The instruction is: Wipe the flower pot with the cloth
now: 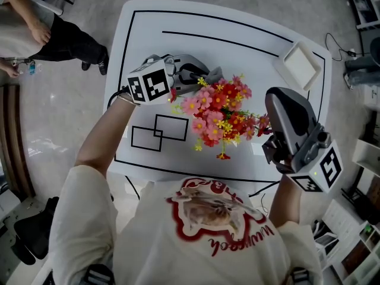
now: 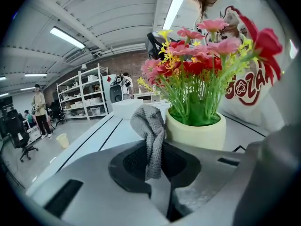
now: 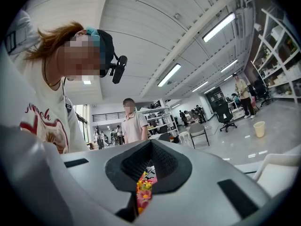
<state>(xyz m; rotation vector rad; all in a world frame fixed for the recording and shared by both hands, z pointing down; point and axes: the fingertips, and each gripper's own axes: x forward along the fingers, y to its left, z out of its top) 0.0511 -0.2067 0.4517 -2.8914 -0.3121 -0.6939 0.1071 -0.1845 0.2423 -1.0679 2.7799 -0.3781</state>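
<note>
The left gripper [image 2: 154, 166] is clenched on a grey knitted cloth [image 2: 150, 126], bunched just beside a smooth, round cream pot [image 2: 195, 135] of pink, red and yellow flowers [image 1: 219, 114]. The right gripper [image 3: 146, 173] is closed on a flower at the bunch's edge. The pot stands on a white table [image 1: 237, 40] with black lines, in a workshop with shelves [image 2: 82, 95] and a glossy floor.

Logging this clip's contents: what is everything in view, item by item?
table: one, white with black lines, under everything
flower pot: one, cream, middle of table
flowers: one bunch, pink, red, yellow, in the pot
tray: one, white, table's far right corner
cloth: one, grey, close to the pot
bystanders: several, varied clothes, on the floor around
left gripper: grey, shut on cloth
right gripper: grey, right of flowers, jaws near together, grip unclear
</note>
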